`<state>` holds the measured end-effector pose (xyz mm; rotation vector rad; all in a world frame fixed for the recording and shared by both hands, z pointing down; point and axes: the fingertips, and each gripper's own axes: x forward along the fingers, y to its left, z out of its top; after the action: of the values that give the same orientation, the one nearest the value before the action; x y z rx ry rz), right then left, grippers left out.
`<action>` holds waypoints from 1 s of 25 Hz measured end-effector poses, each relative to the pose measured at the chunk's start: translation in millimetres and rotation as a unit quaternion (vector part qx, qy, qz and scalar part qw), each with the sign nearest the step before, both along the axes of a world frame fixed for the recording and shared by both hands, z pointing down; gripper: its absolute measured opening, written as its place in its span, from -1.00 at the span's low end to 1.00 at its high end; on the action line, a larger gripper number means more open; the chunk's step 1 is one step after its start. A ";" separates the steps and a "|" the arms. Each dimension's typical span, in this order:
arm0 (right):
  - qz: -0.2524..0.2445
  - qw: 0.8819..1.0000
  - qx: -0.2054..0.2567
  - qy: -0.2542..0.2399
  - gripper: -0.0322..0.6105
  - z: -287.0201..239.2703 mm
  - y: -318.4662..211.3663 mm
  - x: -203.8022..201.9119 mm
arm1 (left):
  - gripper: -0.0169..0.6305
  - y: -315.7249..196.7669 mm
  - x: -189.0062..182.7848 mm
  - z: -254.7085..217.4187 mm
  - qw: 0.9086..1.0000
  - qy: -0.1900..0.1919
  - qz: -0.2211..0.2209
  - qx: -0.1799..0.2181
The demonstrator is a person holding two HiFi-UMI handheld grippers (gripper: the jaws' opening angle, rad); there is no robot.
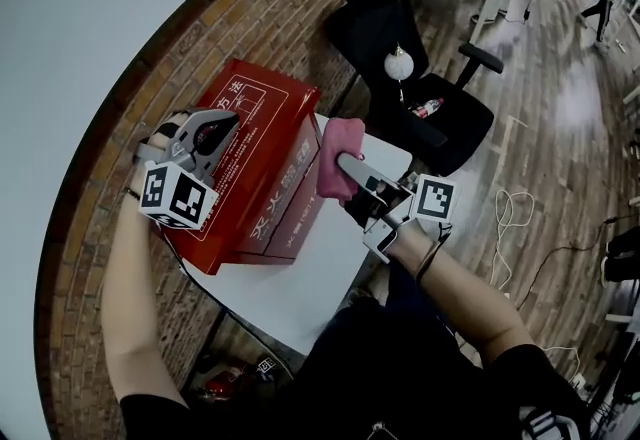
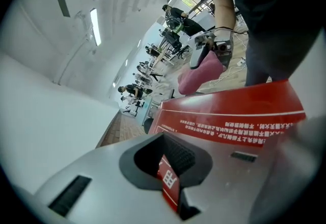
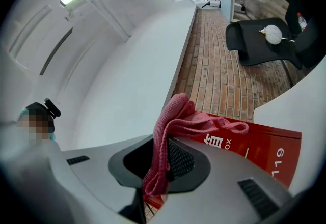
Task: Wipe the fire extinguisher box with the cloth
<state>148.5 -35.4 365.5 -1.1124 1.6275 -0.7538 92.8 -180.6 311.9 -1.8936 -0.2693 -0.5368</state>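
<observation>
A red fire extinguisher box [image 1: 265,198] with white print lies on a white table [image 1: 310,278]. My left gripper [image 1: 222,125] rests at the box's upper left edge. In the left gripper view a thin red panel of the box [image 2: 229,111] sits pinched between the jaws of the left gripper [image 2: 170,177]. My right gripper [image 1: 345,166] is shut on a pink cloth [image 1: 335,143], which lies against the box's right end. In the right gripper view the cloth [image 3: 175,116] hangs out of the right gripper [image 3: 160,167], over the box [image 3: 265,151].
A brick wall [image 1: 150,78] runs close behind the box. A black office chair [image 1: 420,98], with a bottle and a white ball on it, stands just beyond the table. Cables [image 1: 510,218] lie on the wooden floor to the right.
</observation>
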 end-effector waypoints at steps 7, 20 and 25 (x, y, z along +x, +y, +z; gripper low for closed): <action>0.029 0.999 -0.013 -0.006 -0.67 5.7 -19.3 8.9 | -0.86 -1.7 5.4 5.3 1.000 -0.023 -0.001 -0.003; 0.004 0.999 0.003 -0.035 -0.67 -3.3 -47.9 26.8 | -0.86 -2.3 6.8 10.1 0.999 -0.039 -0.009 -0.005; -0.025 0.999 0.001 -0.026 -0.67 -1.5 -62.1 20.9 | -0.86 -2.9 6.1 10.6 0.999 -0.041 -0.010 -0.009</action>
<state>169.4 -97.5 364.0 -1.0452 1.6167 -0.8065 99.0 -183.5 322.5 -1.8954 -0.3086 -0.6280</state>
